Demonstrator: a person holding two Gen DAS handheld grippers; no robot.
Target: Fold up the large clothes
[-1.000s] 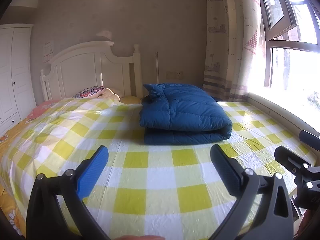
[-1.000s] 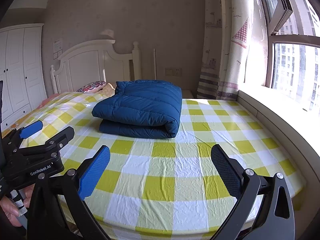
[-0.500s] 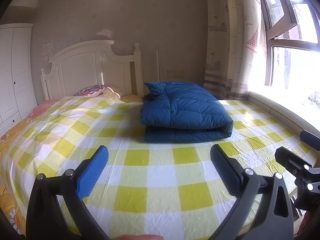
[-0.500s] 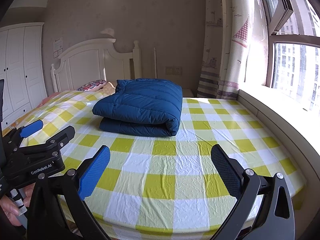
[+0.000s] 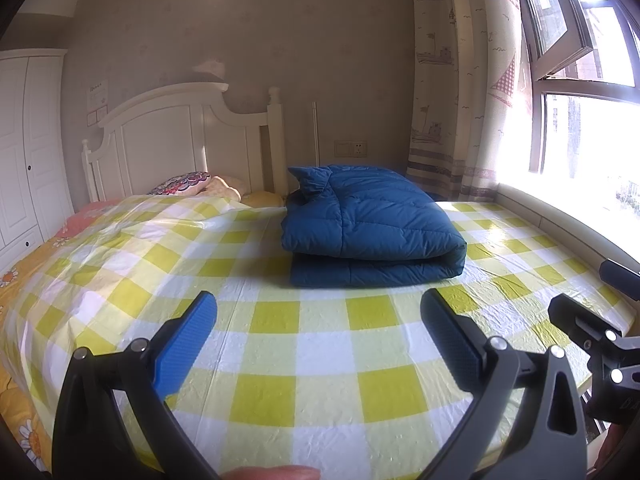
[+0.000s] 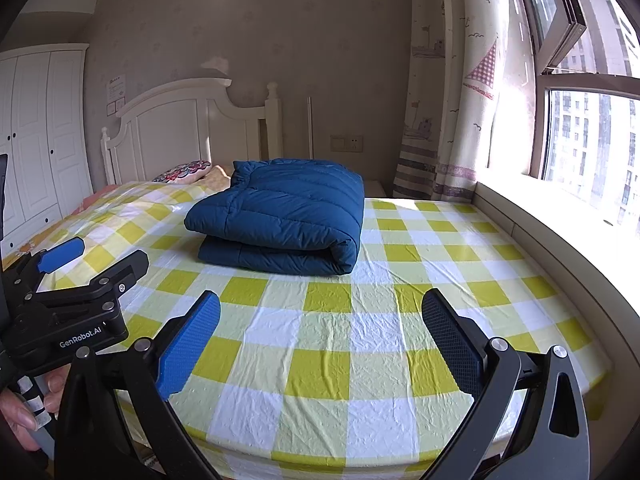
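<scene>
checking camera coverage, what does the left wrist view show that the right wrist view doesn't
Only the left wrist view: the yellow pillow behind the folded blue jacket.
Only the right wrist view: apartment buildings outside, and the person's hand holding the left hand-held gripper.
Both: the jacket, checked sheet, white headboard, and open hand-held grippers.

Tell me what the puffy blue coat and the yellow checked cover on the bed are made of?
The blue coat looks like smooth, matte woven fabric with soft filling: stitched lines split it into puffy bands. The checked cover looks like thin plastic sheeting, perhaps: it shines in the sun and has sharp, crinkly creases.
</scene>
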